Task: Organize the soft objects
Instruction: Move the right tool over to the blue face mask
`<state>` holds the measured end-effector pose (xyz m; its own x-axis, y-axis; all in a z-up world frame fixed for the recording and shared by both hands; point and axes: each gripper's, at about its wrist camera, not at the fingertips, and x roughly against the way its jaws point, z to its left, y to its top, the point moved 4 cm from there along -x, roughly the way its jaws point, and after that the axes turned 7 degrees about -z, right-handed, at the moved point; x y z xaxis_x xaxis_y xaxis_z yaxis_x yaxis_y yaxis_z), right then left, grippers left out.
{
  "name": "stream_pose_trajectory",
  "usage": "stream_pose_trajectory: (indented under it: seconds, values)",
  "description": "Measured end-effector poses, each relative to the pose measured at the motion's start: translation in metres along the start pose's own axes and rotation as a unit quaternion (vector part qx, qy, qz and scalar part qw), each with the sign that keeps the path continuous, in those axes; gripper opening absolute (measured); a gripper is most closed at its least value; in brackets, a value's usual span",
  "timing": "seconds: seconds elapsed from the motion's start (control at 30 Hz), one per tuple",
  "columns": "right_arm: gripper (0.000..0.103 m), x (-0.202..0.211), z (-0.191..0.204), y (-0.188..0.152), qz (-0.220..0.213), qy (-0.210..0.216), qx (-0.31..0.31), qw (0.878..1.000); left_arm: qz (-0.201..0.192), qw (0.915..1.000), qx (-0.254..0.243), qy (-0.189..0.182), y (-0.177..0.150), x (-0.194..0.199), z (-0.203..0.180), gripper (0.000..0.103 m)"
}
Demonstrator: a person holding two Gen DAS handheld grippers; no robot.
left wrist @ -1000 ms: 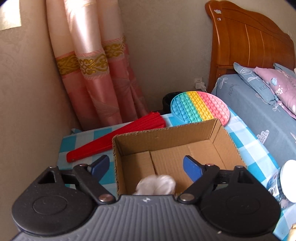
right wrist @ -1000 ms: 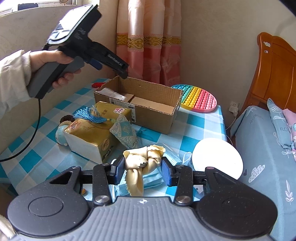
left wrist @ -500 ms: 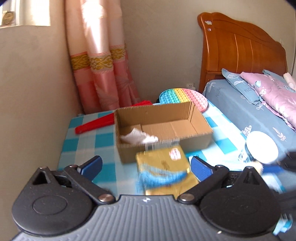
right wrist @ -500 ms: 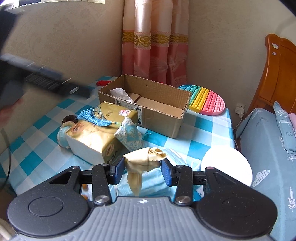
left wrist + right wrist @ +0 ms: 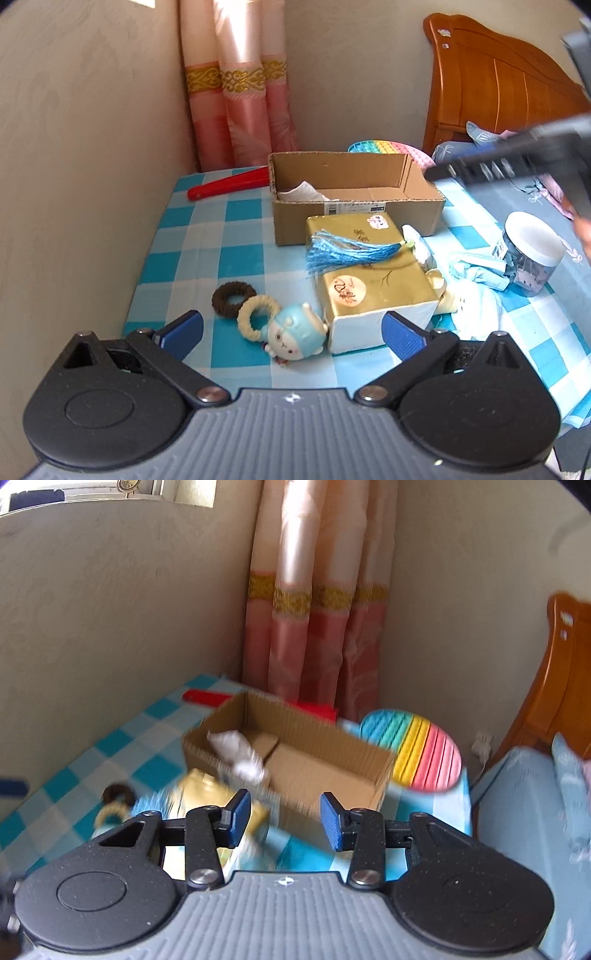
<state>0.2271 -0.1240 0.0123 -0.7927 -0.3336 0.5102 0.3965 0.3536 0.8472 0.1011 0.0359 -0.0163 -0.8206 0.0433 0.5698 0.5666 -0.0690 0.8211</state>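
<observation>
On the checked table [image 5: 207, 236] stands the cardboard box [image 5: 354, 206]. Our left gripper [image 5: 291, 326] hovers, jaws just opened wide, empty; the right gripper [image 5: 284, 816], half open, holds nothing too. One white cloth [image 5: 301, 192] lies inside the box. Next we lower onto the plush doll [image 5: 295, 334] — squeeze gently.

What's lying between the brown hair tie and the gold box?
A cream hair tie and a blue-capped plush doll, in the left wrist view.
</observation>
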Motion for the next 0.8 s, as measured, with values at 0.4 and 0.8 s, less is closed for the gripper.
stream_pose_trajectory:
  seconds: [0.4, 0.8]
  values:
    - [0.073, -0.045, -0.021, 0.026, 0.016, -0.009, -0.032, 0.999, 0.000, 0.9996, 0.027, 0.007, -0.010, 0.002, 0.016, 0.102]
    - [0.085, 0.014, 0.008, -0.063, 0.079, 0.075, 0.007, 0.994, 0.009, 0.9997, 0.023, -0.006, -0.015, -0.001, 0.012, 0.102]
